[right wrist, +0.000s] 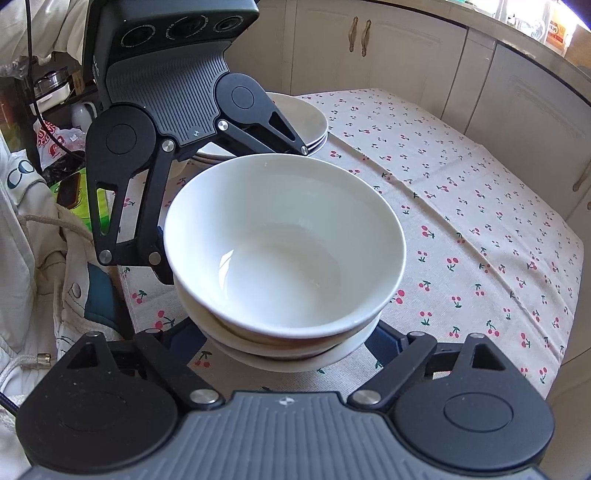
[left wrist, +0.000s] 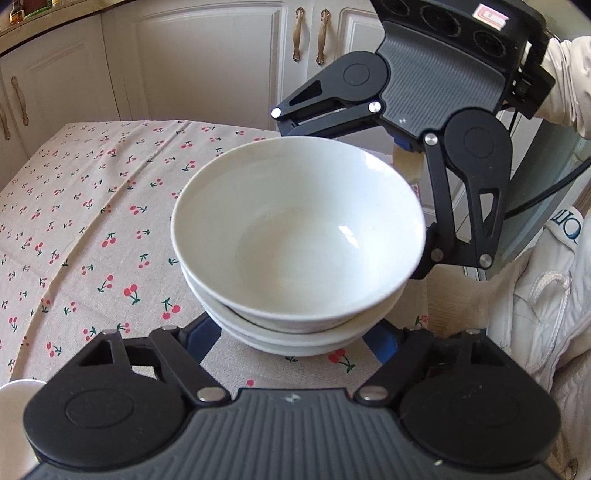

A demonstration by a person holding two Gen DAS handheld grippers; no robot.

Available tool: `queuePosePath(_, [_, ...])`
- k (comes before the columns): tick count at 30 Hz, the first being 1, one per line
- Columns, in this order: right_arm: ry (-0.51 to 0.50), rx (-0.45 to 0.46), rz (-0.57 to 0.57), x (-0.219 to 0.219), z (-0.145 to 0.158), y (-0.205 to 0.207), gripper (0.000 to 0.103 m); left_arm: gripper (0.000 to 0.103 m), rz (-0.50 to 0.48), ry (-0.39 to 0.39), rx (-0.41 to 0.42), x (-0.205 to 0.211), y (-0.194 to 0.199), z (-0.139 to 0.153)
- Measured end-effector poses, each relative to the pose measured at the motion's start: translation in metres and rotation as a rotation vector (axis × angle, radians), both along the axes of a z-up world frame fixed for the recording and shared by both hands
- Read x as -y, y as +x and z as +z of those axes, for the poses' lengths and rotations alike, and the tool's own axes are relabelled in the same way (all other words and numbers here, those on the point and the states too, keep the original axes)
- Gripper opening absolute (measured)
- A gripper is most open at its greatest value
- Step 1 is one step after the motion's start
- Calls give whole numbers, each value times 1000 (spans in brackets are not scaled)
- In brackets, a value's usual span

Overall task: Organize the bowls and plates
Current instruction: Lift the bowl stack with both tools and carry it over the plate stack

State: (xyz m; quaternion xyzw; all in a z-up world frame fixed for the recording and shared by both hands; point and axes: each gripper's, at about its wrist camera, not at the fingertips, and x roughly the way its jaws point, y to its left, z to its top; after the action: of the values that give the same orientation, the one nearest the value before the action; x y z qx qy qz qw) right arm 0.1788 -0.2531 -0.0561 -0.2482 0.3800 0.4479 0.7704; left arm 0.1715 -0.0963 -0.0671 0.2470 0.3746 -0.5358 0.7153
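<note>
Cherry-print tablecloth [left wrist: 92,206] covers your table. Stack of white bowls [left wrist: 299,236] sits near its edge: glossy, empty, three nested (top one deepest). Your left gripper [left wrist: 295,338] and right gripper [right wrist: 288,341] straddle the stack's base from opposite sides; pad contact hidden, grip unconfirmed.

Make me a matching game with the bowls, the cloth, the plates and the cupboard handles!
Things:
1. bowl stack
2. tablecloth
3. plate stack
4. cupboard handles

Descriptions:
A. printed with little red cherries
B. gold-coloured, on white doors
C. deep and white, nested one inside another, at the near end of the table
D. a low white pile farther back on the table

Pairs: 1-C, 2-A, 3-D, 4-B
</note>
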Motion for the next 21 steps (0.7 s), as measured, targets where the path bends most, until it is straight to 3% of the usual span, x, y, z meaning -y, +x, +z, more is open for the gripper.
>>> queuePosePath(21, [-16, 0, -12, -2, 6, -4, 93, 82, 13, 19, -5, 2, -1, 2])
